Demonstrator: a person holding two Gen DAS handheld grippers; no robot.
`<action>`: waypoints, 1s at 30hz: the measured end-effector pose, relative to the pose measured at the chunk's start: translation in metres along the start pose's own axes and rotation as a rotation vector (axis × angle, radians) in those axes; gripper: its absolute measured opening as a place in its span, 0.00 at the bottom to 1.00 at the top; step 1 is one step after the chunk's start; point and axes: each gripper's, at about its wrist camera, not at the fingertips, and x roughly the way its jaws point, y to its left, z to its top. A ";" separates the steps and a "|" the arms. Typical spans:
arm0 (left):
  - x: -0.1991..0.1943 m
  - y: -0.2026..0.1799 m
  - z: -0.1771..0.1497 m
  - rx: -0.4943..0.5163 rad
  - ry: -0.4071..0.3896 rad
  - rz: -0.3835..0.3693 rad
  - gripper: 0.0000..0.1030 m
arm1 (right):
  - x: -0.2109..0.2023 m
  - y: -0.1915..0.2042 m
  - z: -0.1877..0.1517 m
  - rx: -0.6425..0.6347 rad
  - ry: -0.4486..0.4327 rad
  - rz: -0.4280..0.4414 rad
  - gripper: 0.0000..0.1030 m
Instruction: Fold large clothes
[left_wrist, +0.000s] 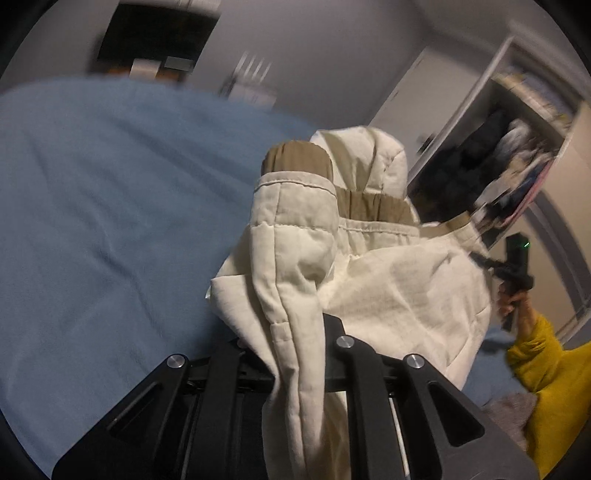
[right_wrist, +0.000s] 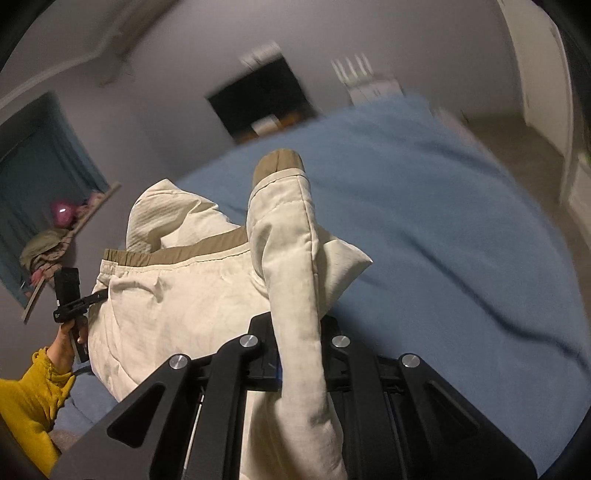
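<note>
A large cream quilted jacket (left_wrist: 388, 280) with tan cuffs and tan lining hangs between my two grippers above a blue bed (left_wrist: 110, 206). My left gripper (left_wrist: 295, 332) is shut on one cream sleeve, whose tan cuff (left_wrist: 295, 158) points away. My right gripper (right_wrist: 299, 332) is shut on the other sleeve (right_wrist: 291, 258), its tan cuff (right_wrist: 277, 162) also pointing away. The jacket body (right_wrist: 166, 306) sags between them. The right gripper also shows in the left wrist view (left_wrist: 517, 266), the left gripper in the right wrist view (right_wrist: 70, 295).
The blue bed cover (right_wrist: 424, 221) fills the space below. An open wardrobe (left_wrist: 498, 158) with hanging clothes stands beyond the bed. A dark wall niche (right_wrist: 258, 96), a white radiator (right_wrist: 369, 81) and a pile of clothes (right_wrist: 48, 247) lie by the walls.
</note>
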 end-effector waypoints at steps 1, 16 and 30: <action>0.016 0.008 -0.003 -0.005 0.045 0.029 0.11 | 0.019 -0.010 -0.005 0.031 0.031 -0.027 0.06; 0.080 0.029 -0.011 -0.021 0.127 0.206 0.50 | 0.088 -0.060 -0.012 0.157 0.122 -0.189 0.31; 0.026 -0.133 -0.041 0.065 0.071 0.372 0.94 | -0.013 0.057 -0.096 -0.144 0.137 -0.277 0.82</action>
